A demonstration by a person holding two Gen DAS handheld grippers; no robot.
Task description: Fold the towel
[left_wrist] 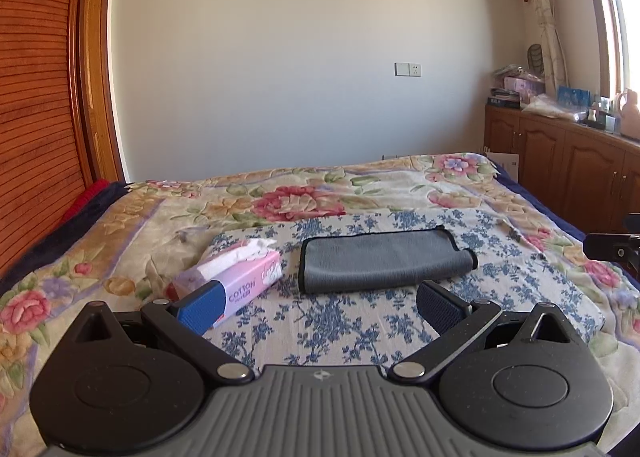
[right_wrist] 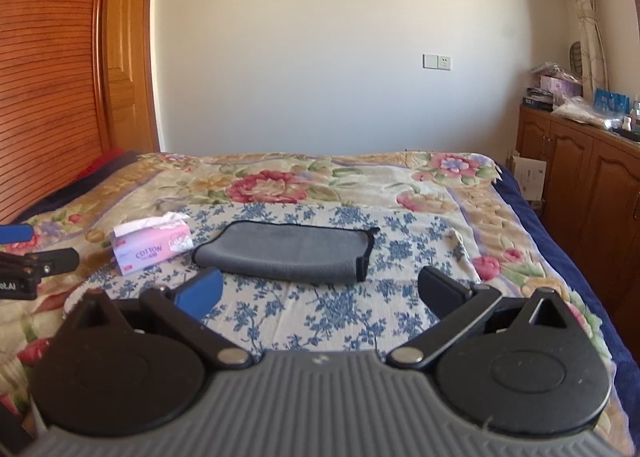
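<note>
Nearest in each wrist view sits the ribbed grey and black body of a hand-held gripper; the left gripper (left_wrist: 320,303) has its blue-padded fingers (left_wrist: 200,307) spread wide with nothing between them, and the right gripper (right_wrist: 320,291) is likewise spread wide and holds nothing; both hover above the near part of a white cloth printed with blue flowers (left_wrist: 332,329), not touching the towel. Beyond the fingers, on that cloth, lies the grey microfibre towel with black edging (left_wrist: 380,263), already folded into a long flat band running left to right; its right end looks slightly rolled or bunched, though the fisheye makes that hard to judge. Just left of the towel, apart from it, rests a pink cardboard tissue box marked COTTON (left_wrist: 236,277), with white tissue sticking out of its top. Under the cloth spreads a cream bedspread with large pink flowers (left_wrist: 296,197); farther off stands a plain pale wall with a white socket plate (left_wrist: 408,69), a ribbed wooden wardrobe (left_wrist: 36,97) at far left, and brown wooden cabinets (left_wrist: 560,161) cluttered on top at far right.
</note>
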